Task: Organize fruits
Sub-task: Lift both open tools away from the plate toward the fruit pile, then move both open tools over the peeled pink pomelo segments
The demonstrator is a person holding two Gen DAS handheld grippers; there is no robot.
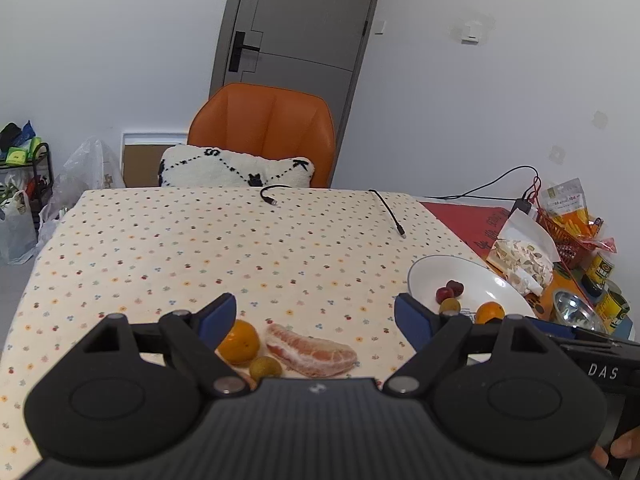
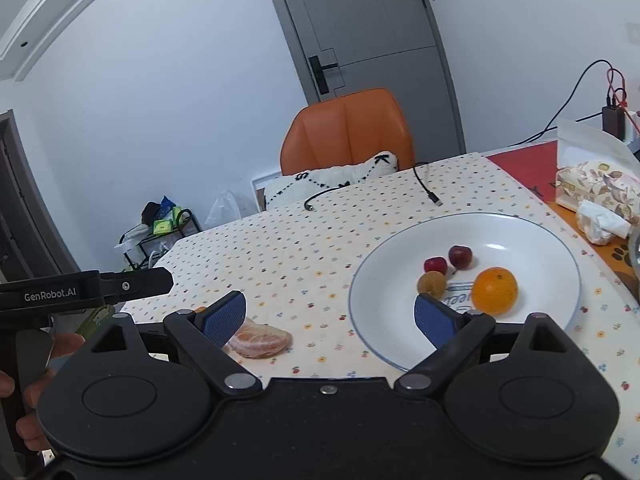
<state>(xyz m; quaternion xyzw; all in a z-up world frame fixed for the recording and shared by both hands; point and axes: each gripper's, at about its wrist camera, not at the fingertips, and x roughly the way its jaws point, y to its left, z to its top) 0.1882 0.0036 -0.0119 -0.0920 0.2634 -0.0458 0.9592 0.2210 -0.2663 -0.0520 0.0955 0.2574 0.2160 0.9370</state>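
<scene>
The left gripper (image 1: 314,314) hangs above the near edge of the table (image 1: 160,240), and its blue pads stand wide apart with nothing between them. Just under it, on the dotted cloth, lie three fruits: an orange (image 1: 239,341) beside the left pad, a small brownish-green fruit (image 1: 265,367) touching it in front, and a peeled pomelo piece (image 1: 311,350) to the right of these two.

The right gripper (image 2: 330,316) is near, on the right side, and its jaws are also spread, holding nothing. Its left pad is over one end of the pomelo piece, and its right pad is over the near rim of the white plate (image 2: 520,228).

In the plate there are four fruits: a second orange (image 2: 494,290), a brownish round fruit (image 2: 432,283), and two dark red cherries (image 2: 460,256), all close together near the middle.

Past the table stands an orange chair (image 1: 264,128) with a pillow (image 1: 236,168) on it. Two black cables (image 1: 388,210) lie on the far part of the cloth. At the right side of the table there are snack bags (image 1: 520,256) and cans (image 1: 612,308).
</scene>
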